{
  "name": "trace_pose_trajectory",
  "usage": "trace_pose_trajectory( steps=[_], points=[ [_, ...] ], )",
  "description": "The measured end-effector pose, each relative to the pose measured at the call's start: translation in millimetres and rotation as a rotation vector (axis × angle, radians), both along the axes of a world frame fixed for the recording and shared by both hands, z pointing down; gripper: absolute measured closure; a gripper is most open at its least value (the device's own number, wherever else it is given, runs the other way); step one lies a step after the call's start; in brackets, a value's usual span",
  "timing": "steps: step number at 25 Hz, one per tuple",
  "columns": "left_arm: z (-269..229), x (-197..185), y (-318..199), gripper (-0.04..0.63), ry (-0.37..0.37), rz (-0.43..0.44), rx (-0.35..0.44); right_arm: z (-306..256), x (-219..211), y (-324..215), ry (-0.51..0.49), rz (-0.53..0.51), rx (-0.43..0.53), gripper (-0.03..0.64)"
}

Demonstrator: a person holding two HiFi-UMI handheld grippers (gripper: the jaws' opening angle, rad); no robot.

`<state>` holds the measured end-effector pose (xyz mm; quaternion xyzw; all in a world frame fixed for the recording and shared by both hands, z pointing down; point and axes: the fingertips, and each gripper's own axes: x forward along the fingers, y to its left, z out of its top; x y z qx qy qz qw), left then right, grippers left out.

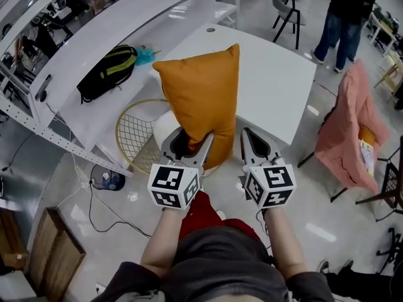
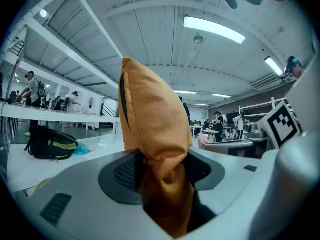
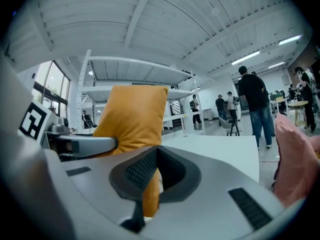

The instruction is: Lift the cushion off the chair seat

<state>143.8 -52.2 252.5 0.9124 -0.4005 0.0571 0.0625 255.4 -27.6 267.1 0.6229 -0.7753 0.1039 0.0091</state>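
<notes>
Left gripper [image 1: 191, 145]: jaws clamped on the bottom corner of the orange cushion [image 1: 201, 93], fabric bunched between the pads. Cushion stood upright in the air, clear of the white seat of the wire-backed chair [image 1: 135, 134] below it. Right gripper [image 1: 255, 145]: just beside the cushion's right edge, jaws a narrow way apart, holding nothing. White table [image 1: 277, 74] behind the cushion; black backpack [image 1: 107, 71] on the shelf at left.
</notes>
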Motion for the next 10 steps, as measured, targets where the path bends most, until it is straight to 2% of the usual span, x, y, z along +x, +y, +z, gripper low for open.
trace_pose_trajectory(
  steps=[10],
  points=[
    [-8.4, -19.6, 8.6, 0.344, 0.015, -0.028, 0.016, -12.6, -12.4, 12.6, 0.010, -0.016, 0.034, 0.598]
  ],
)
